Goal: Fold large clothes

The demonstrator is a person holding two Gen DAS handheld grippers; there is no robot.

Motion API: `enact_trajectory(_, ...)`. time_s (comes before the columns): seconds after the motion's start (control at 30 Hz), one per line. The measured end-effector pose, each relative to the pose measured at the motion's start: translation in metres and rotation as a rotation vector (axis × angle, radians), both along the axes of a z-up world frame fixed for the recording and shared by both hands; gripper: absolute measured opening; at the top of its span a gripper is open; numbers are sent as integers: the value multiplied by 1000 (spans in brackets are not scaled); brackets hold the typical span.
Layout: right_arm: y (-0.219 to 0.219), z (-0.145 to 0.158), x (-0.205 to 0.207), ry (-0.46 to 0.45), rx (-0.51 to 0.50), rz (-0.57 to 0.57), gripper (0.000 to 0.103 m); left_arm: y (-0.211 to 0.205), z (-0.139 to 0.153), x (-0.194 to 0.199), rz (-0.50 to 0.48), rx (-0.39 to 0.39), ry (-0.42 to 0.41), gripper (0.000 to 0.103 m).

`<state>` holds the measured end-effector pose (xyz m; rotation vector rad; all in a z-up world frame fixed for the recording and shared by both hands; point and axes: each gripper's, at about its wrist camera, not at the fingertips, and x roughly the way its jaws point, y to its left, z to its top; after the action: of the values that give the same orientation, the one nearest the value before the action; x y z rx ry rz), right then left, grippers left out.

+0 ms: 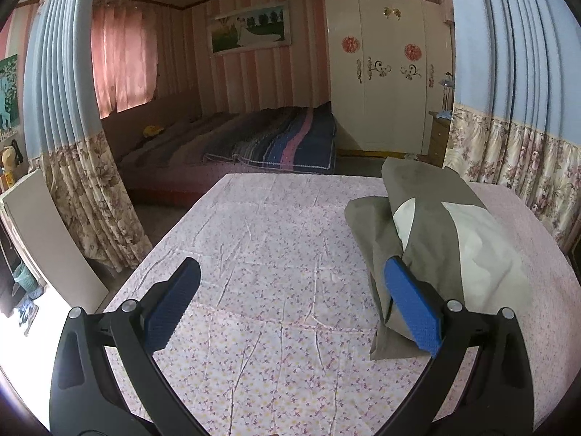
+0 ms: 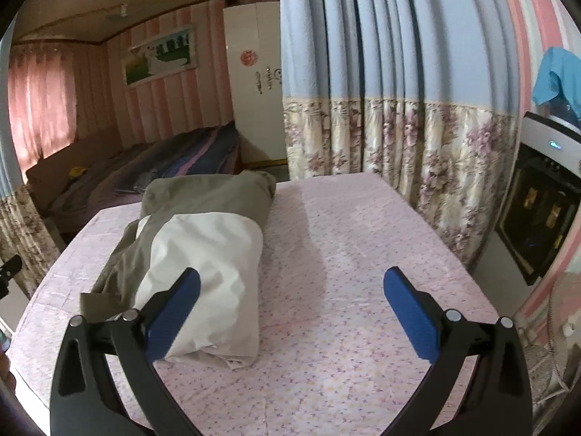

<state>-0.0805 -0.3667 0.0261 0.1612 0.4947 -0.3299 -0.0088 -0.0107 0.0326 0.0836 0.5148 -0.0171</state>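
Note:
An olive and cream garment (image 1: 435, 239) lies folded into a long bundle on a table covered by a pink floral cloth (image 1: 276, 254). In the left wrist view it is at the right, beside my left gripper (image 1: 290, 279), which is open and empty; its right finger (image 1: 410, 301) stands in front of the bundle's near end. In the right wrist view the garment (image 2: 203, 239) lies at the left. My right gripper (image 2: 290, 290) is open and empty above the cloth (image 2: 345, 254), its left finger (image 2: 174, 305) in front of the cream part.
Blue and floral curtains (image 2: 399, 109) hang behind the table's far right edge and to the left (image 1: 72, 145). A bed (image 1: 254, 141) and white wardrobe (image 1: 385, 72) stand beyond. A white board (image 1: 47, 232) leans at left. A dark appliance (image 2: 537, 203) and a fan (image 2: 566, 323) stand at right.

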Motion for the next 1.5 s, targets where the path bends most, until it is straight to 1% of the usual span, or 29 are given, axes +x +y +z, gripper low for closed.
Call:
enact_trajectory(0.1,-1,2,-1,0,-11,-12,101,0,1,-1,1,-4,-3,100)
enact_trajectory(0.33,6,6,-4,2,-77,-51,101,2,1,1,2,-12,8,100)
enact_trajectory(0.63,15,6,1,14,-114,-50,101,4,1,9,1,-19,9,100)
enact_trajectory(1.17,21,-2,12,43,-108,-37,101,9,-5,17,-1,-37,29,100)
enact_trajectory(1.5,18,-7,16,59,-109,-37,101,3,-6,13,-19,-24,36,100)
